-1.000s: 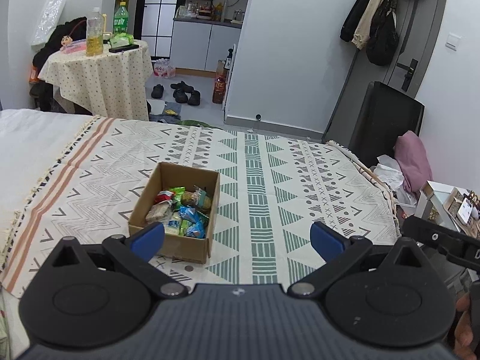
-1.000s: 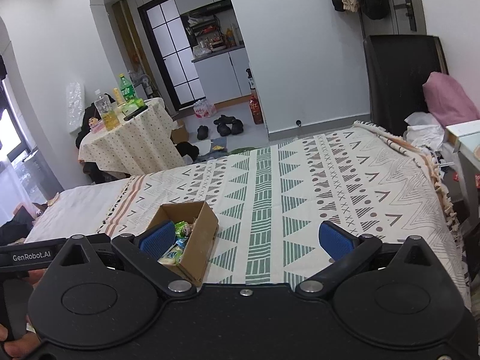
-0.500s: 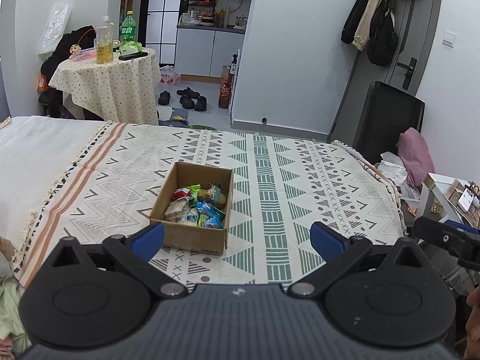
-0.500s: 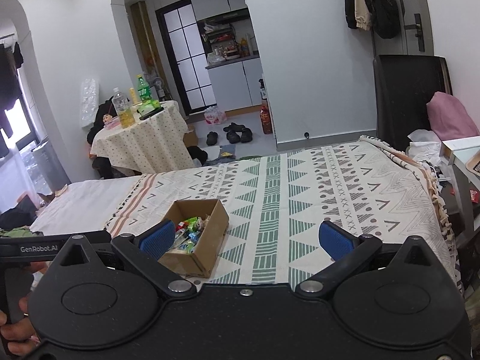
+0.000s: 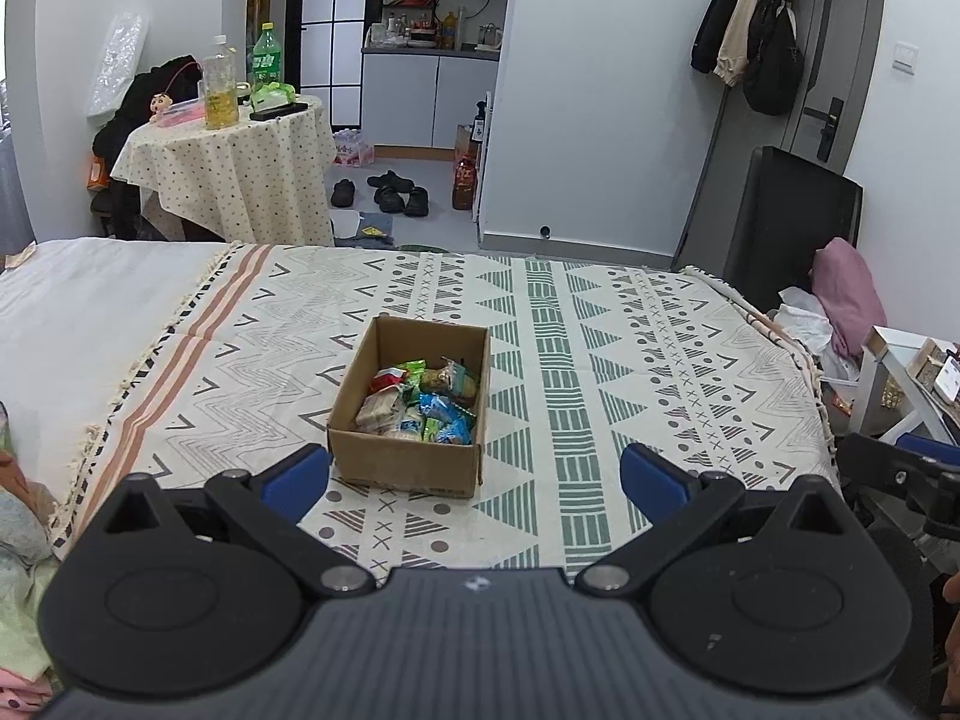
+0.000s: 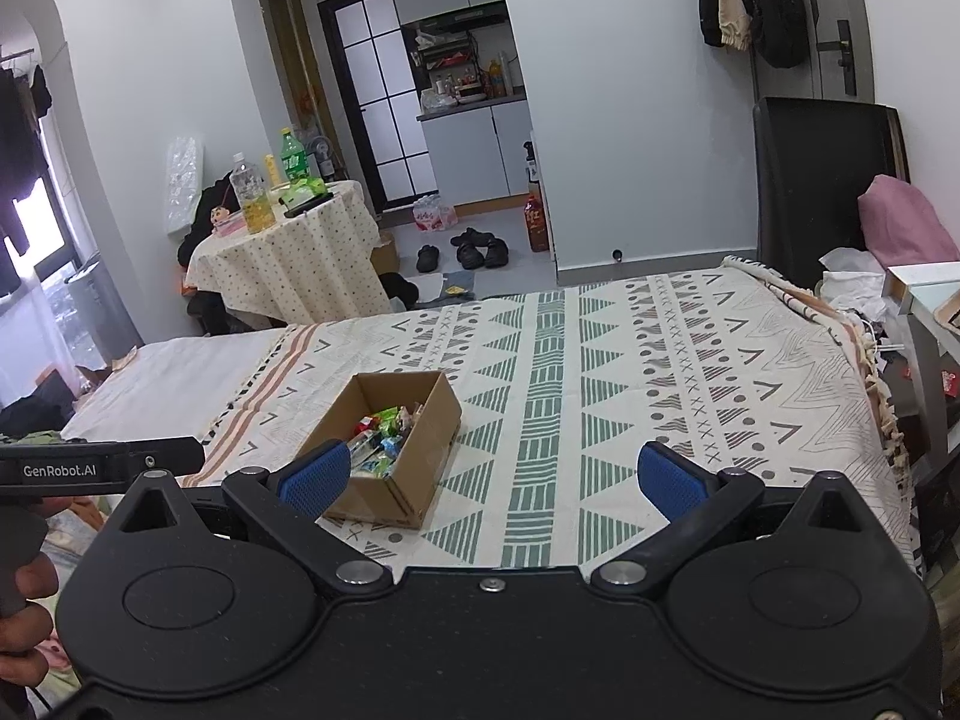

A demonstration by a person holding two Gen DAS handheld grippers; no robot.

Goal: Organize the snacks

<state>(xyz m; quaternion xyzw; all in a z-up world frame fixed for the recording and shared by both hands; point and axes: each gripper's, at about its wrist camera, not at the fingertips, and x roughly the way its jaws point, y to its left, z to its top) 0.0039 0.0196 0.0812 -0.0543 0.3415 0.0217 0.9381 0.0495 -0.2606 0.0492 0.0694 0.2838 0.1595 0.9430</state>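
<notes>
Left wrist | snack box (image 5: 414,420) ahead, left of gripper (image 5: 474,477) centre

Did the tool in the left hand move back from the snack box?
Yes. In the left wrist view, the cardboard box on the patterned blanket now shows more blanket in front of it, so the open left tool pulled back and up.
</notes>
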